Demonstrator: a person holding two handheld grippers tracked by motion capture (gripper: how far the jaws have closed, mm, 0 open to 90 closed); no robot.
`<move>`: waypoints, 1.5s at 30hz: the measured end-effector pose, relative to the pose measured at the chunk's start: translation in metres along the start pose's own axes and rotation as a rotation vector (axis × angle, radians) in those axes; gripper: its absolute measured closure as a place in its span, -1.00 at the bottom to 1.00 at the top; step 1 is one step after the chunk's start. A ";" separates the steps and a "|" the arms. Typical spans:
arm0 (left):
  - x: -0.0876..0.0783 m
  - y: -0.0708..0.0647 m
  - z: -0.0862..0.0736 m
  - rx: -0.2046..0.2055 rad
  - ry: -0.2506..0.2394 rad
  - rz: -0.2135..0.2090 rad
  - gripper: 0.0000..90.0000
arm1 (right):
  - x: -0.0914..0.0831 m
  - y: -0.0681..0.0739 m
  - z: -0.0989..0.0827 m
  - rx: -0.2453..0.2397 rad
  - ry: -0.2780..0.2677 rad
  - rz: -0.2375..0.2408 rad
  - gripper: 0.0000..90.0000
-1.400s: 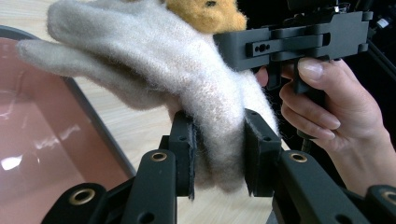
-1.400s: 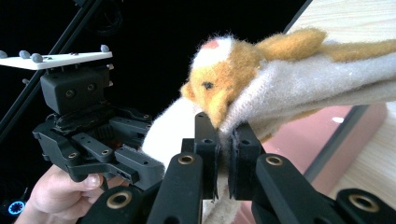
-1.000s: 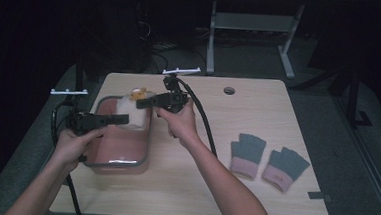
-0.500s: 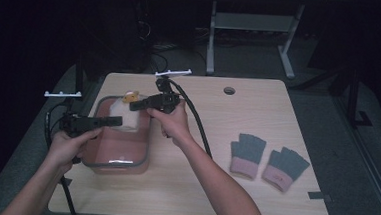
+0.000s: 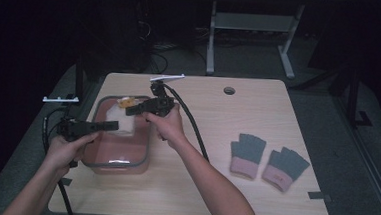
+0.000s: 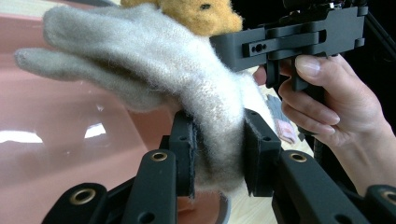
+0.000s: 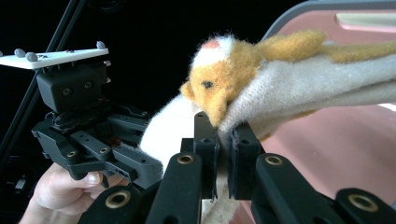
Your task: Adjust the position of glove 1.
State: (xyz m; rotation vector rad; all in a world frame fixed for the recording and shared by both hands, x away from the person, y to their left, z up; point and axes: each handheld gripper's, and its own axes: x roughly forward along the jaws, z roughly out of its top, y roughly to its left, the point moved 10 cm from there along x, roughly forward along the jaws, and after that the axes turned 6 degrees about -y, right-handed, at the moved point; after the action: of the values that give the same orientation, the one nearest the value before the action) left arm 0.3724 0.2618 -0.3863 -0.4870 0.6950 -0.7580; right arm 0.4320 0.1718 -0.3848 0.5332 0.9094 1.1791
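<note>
The white woolly glove (image 6: pixel 187 93) hangs stretched between the two grippers, just above the pink tub (image 5: pixel 120 153) on the left part of the table (image 5: pixel 213 199). The left gripper (image 5: pixel 112 126) is clamped on one end of the glove; in the left gripper view its pads squeeze the cuff tight, with the fingers of the glove fanning out above them. The right gripper (image 5: pixel 130 111) is clamped on the other end, its jaws nearly together on a thin fold of the wool.

From the high view the glove is a pale patch over the tub, with a yellow spot at the tub's far edge. The gripper views show more: the yellow spot is an orange furry toy animal face (image 7: pixel 219 84) with a dark eye, sewn to or lying against the glove, right above the right gripper's jaws; which, I cannot tell. The left gripper view also shows the right hand (image 6: pixel 327 107) wrapped round its handle.

Over on the right of the table, well apart from the tub, lies a pair of grey fingerless gloves (image 5: pixel 268 160) with pink cuffs. A black cable (image 5: pixel 190 122) trails from the right gripper across the tabletop.
</note>
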 end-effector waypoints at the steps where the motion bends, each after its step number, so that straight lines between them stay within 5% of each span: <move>1: 0.000 0.002 -0.002 0.001 0.005 0.002 0.52 | 0.002 -0.001 -0.001 0.005 0.001 -0.001 0.87; 10: 0.005 0.017 -0.018 -0.029 0.033 0.031 0.52 | 0.013 -0.016 -0.015 0.026 0.030 -0.010 0.84; 22: 0.017 0.037 -0.041 -0.075 0.087 0.088 0.53 | 0.022 -0.043 -0.035 0.035 0.102 -0.098 0.73; 30: 0.019 0.047 -0.046 -0.104 0.094 0.129 0.53 | 0.017 -0.045 -0.041 0.027 0.133 -0.125 0.65; 45: 0.027 0.060 -0.063 -0.119 0.208 0.258 0.52 | -0.002 -0.043 -0.048 0.013 0.154 -0.124 0.61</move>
State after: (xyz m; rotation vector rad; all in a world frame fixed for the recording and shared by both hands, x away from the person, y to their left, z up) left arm 0.3684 0.2703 -0.4765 -0.4197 0.9809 -0.5298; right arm 0.4153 0.1511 -0.4438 0.3944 1.0669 1.1133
